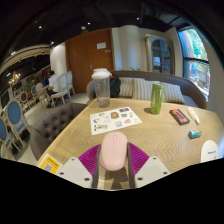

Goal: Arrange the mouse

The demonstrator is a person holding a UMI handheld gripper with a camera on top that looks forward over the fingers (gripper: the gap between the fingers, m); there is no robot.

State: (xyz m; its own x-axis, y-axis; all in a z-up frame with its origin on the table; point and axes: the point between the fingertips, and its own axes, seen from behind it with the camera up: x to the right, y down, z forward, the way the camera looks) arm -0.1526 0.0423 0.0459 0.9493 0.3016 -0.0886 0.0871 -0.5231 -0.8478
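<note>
Gripper view: pink mouse (pixel 113 152) seen end-on between the two fingers of the gripper (pixel 113 163), purple pads (pixel 90 159) hugging both flanks with no gap visible. Judged as clenched on the mouse, held just above or barely resting on the wooden bench (pixel 160 135); contact with the bench surface cannot be told.

Landmark taken as the mouse. Just beyond it, a printed sheet (pixel 116 119) lying flat on the bench. Beyond the sheet, a clear lidded jar (pixel 101 88) standing upright. Beyond and to the right, a green bottle (pixel 156 97), upright. Further right, a dark flat case (pixel 179 116) and small items near the bench edge, too small to name. To the left and close in, a yellow object (pixel 49 162) at the bench corner. Sofa (pixel 150 85) behind the bench, chairs well off to the left.

Handling judgement: light, rigid plastic shell, smooth and curved, hence likely slippery under a narrow pinch. Not fragile, though buttons and wheel on top best left unloaded. Best hold across the flanks at the widest mid-body, as now, pads square to the sides.
</note>
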